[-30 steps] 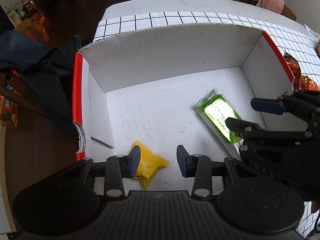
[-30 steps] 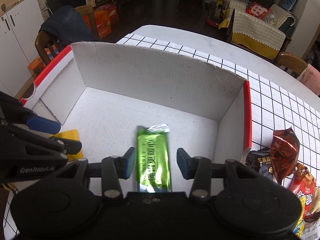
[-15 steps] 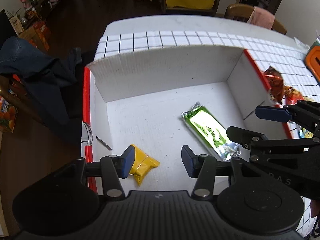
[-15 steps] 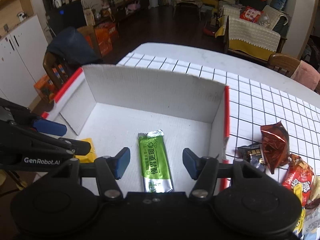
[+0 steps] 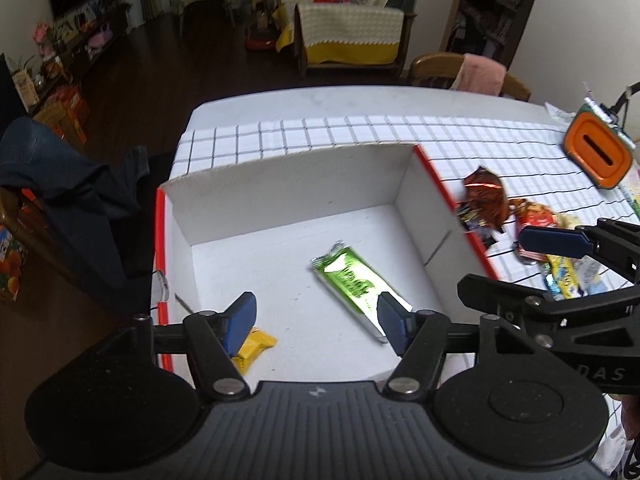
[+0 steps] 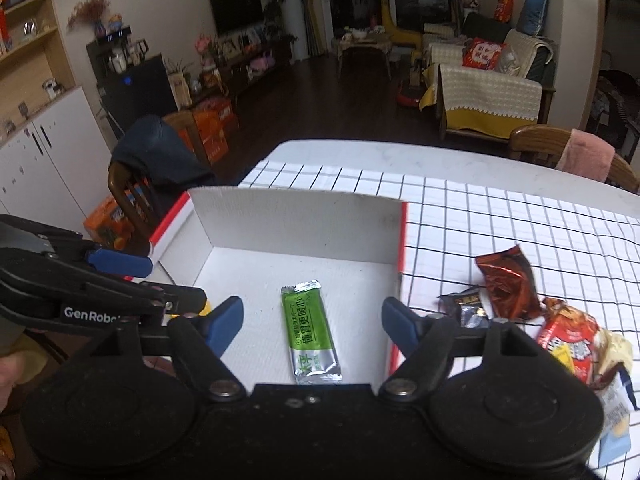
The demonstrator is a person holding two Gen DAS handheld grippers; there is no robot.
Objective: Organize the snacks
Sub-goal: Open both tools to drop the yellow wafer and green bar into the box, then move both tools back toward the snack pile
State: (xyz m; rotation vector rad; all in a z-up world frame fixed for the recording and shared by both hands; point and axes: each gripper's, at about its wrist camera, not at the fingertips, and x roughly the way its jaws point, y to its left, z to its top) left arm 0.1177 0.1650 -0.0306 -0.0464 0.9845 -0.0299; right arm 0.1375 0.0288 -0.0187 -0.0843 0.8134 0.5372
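White cardboard box (image 5: 280, 184), green packet (image 5: 352, 284) inside, yellow packet (image 5: 254, 346) beside.

The yellow packet (image 5: 256, 345) is half covered by a left gripper (image 5: 316, 316) finger at 7 o'clock; in the right wrist view only a sliver (image 6: 205, 307) shows. The green packet (image 5: 352, 284) is motion-blurred, its near end behind the other finger. The snack pile (image 6: 580, 344) at 4 o'clock is partly cut off, its labels unreadable.
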